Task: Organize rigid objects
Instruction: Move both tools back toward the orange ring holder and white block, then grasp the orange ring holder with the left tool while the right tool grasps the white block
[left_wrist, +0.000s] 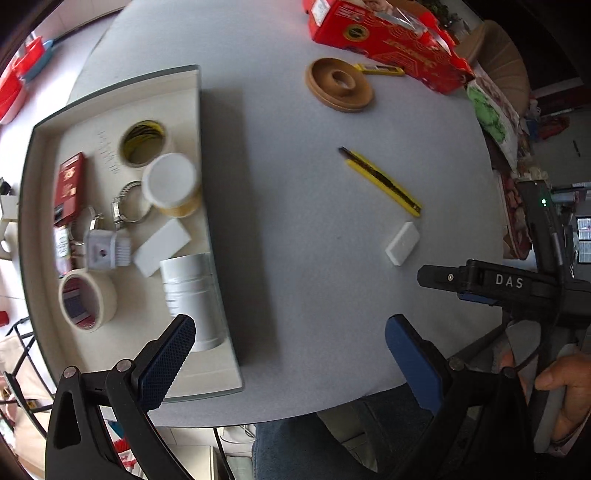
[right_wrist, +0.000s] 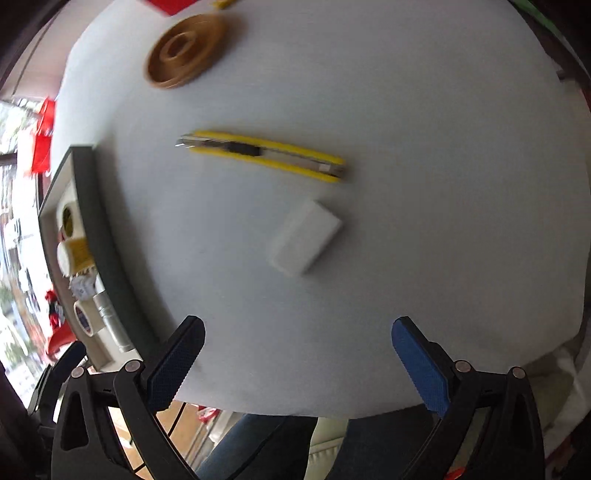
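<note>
A white tray (left_wrist: 207, 229) on the left of the grey table holds tape rolls, a white-lidded jar (left_wrist: 170, 182), metal clamps, a white pipe piece (left_wrist: 192, 295), a white block and a red box. On the bare table lie a yellow utility knife (left_wrist: 380, 181) (right_wrist: 262, 153), a small white block (left_wrist: 402, 243) (right_wrist: 304, 238) and a brown round disc (left_wrist: 338, 85) (right_wrist: 184, 50). My left gripper (left_wrist: 291, 332) is open and empty near the table's front edge. My right gripper (right_wrist: 297, 332) is open and empty, just short of the white block; it also shows in the left wrist view (left_wrist: 443, 282).
A red carton (left_wrist: 388, 40) and a second yellow knife (left_wrist: 380, 69) lie at the far edge. Cloth and clutter sit at the right edge. The person's legs are below the table's front edge.
</note>
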